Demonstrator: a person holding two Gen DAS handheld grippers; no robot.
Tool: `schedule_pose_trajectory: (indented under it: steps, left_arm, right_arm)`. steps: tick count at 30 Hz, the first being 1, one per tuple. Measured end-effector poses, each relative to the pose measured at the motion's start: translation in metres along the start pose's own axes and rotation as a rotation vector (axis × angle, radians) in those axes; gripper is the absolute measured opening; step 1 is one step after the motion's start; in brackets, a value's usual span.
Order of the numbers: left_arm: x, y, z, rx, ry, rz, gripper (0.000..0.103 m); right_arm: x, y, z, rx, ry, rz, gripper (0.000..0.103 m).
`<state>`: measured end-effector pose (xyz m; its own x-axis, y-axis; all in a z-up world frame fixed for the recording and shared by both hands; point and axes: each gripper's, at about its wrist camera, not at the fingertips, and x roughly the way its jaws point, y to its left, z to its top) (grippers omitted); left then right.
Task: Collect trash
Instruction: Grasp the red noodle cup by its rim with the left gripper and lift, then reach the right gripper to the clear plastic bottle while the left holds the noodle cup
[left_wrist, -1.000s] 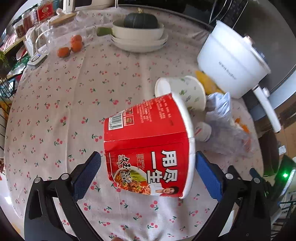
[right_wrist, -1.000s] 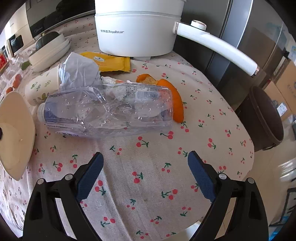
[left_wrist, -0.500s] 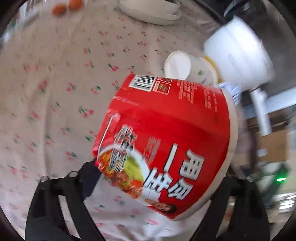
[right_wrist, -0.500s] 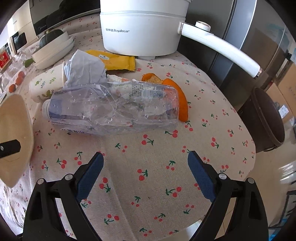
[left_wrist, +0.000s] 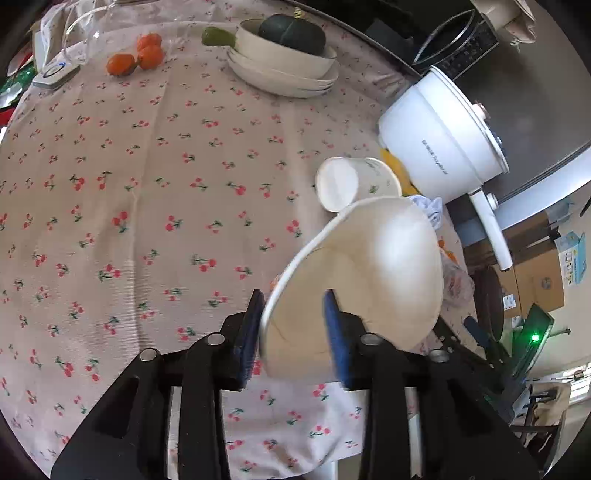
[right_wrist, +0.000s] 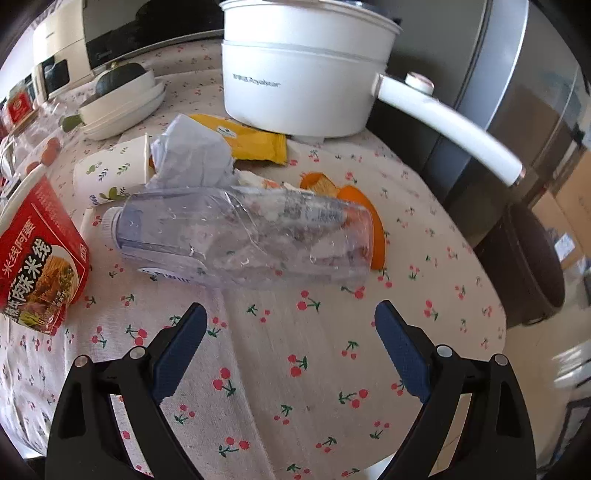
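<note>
Left wrist view: left gripper (left_wrist: 293, 328) is pinching the rim of the noodle cup (left_wrist: 354, 291), raised over the cherry tablecloth (left_wrist: 147, 184). Right gripper (right_wrist: 291, 332), jaws apart, is hovering near the crushed bottle (right_wrist: 243, 240).

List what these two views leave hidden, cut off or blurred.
- Left wrist view: the noodle cup shows only its blurred inside; its print faces away.
- Left wrist view: the bottle is hidden behind that cup.
- Right wrist view: the orange peel lies partly behind the bottle.
- Right wrist view: the bin is blurred, its inside unseen.
</note>
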<state>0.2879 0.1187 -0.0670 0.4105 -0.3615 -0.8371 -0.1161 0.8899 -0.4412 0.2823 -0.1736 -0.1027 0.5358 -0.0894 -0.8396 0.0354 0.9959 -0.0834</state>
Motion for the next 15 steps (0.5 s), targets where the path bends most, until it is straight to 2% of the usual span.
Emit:
schedule_pose_trajectory:
  steps: [2, 3, 5, 8, 10, 12, 15]
  left_arm:
    - [-0.010, -0.001, 0.003, 0.011, -0.043, 0.041, 0.082]
    - [-0.017, -0.003, 0.003, 0.025, -0.071, 0.051, 0.088]
    - [-0.028, -0.009, 0.004, 0.062, -0.104, 0.036, 0.094]
    - [-0.040, -0.024, 0.002, 0.152, -0.134, 0.011, 0.096]
    - [-0.043, -0.042, -0.005, 0.250, -0.150, 0.008, 0.096]
    - [-0.039, -0.059, -0.012, 0.330, -0.141, 0.004, 0.096]
    - [-0.031, -0.072, -0.020, 0.399, -0.149, 0.072, 0.096]
  right_arm:
    - [0.000, -0.001, 0.000, 0.000, 0.001, 0.001, 0.090]
    - [0.000, -0.001, 0.000, -0.001, 0.002, 0.003, 0.090]
    - [-0.001, -0.002, -0.002, -0.010, 0.004, 0.000, 0.090]
    - [0.000, -0.005, -0.005, -0.019, 0.011, -0.009, 0.090]
    - [0.001, -0.007, -0.007, -0.019, 0.017, -0.012, 0.090]
    - [0.001, -0.010, -0.008, -0.016, 0.018, -0.015, 0.090]
    - [-0.002, -0.013, -0.009, -0.011, 0.010, -0.015, 0.090]
